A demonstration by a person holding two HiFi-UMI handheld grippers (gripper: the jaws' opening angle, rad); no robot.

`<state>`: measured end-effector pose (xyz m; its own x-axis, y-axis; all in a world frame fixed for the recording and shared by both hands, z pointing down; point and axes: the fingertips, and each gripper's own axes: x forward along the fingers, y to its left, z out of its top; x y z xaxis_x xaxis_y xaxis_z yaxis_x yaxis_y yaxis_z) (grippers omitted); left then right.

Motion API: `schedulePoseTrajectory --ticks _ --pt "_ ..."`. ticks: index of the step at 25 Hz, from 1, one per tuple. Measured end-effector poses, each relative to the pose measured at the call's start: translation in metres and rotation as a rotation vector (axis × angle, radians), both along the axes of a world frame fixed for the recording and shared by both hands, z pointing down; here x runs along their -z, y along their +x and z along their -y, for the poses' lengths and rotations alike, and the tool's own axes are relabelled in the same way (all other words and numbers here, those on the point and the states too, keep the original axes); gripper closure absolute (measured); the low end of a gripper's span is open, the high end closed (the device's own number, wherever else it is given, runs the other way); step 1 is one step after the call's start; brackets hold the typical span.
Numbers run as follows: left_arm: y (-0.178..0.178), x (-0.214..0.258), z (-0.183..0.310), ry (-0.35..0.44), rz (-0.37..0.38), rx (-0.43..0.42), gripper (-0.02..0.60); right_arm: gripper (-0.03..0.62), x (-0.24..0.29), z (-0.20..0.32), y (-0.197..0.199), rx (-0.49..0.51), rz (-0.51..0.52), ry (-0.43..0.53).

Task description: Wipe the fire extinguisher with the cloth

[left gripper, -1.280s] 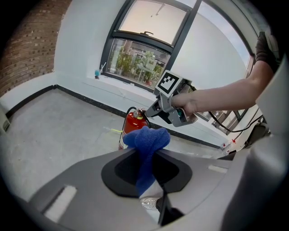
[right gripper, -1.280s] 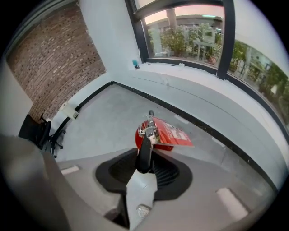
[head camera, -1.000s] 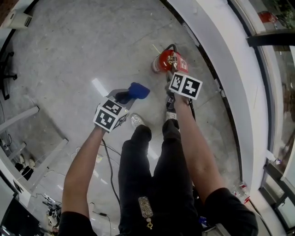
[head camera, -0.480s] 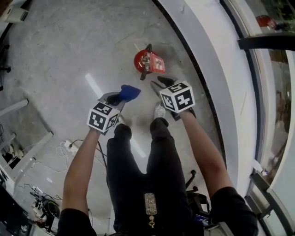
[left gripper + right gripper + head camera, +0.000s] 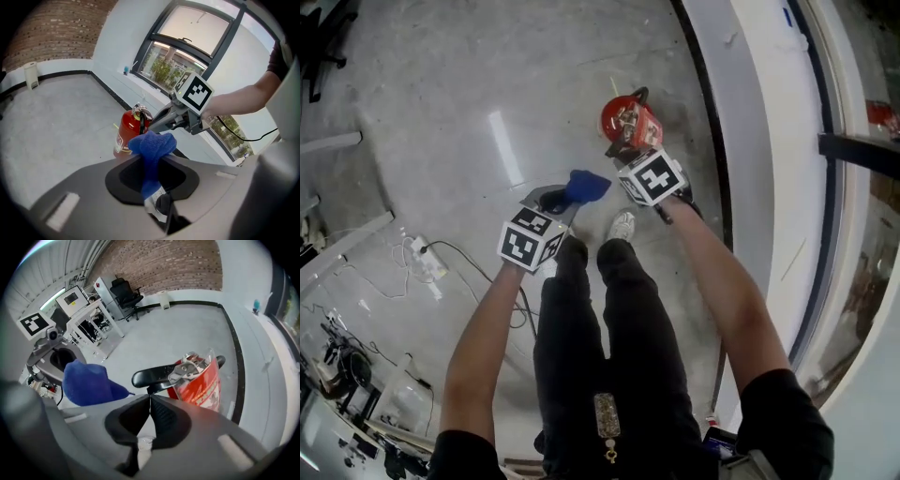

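Cloth and cylinder are near each other but not yet touching, and that gap is what your coming move turns on. Your left gripper point(image 5: 555, 199) is clamped narrowly on the crumpled blue terry cloth point(image 5: 152, 145), which bulges out beyond the jaw tips. The red metal fire extinguisher point(image 5: 623, 120) stands upright on the grey polished concrete floor point(image 5: 469, 94), ahead of the cloth and a little to its right. Its long axis is vertical, so I judge that strokes should run up and down the body or around it.

Your right gripper point(image 5: 150, 398) is the nearer one. Its jaws have just been closing and now meet with no gap. Nothing shows between the pads. The tips sit right under the extinguisher's black lever handle point(image 5: 159, 375), and I cannot tell whether they nip its lower edge.

On the extinguisher's left the floor lies open, giving your cloth hand a free path in. On its right the white raised ledge point(image 5: 741, 122) along the window wall is near, so there is little room on that side. Your grey shoe point(image 5: 622, 225) is just behind the grippers.
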<state>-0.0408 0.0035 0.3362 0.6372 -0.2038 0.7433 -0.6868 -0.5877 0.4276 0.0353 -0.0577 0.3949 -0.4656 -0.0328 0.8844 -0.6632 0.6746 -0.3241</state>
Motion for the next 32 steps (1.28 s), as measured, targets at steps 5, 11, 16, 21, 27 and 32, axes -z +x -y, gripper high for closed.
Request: schedulePoseTrajectory --ticks 5,11,16,21,27,32 --pt "-0.033 -0.005 0.003 0.005 -0.001 0.054 0.522 0.592 0.000 0.014 -0.021 -0.008 0.001 0.023" --pt "-0.057 -0.012 0.003 -0.008 -0.006 0.046 0.522 0.592 -0.002 0.014 -0.027 0.059 -0.072 0.017" --pt "-0.064 -0.015 0.006 -0.012 -0.019 0.042 0.522 0.592 -0.003 0.026 -0.050 -0.047 -0.028 -0.015" --pt "-0.085 -0.015 0.013 -0.010 -0.018 0.044 0.522 0.592 -0.011 0.034 -0.072 -0.252 0.006 -0.070" --pt "-0.106 -0.018 0.018 -0.014 -0.019 0.034 0.522 0.592 -0.013 0.049 -0.088 -0.315 -0.007 -0.077" --pt "-0.119 -0.015 0.025 0.007 -0.020 0.017 0.522 0.592 -0.013 0.069 -0.103 -0.437 0.022 -0.088"
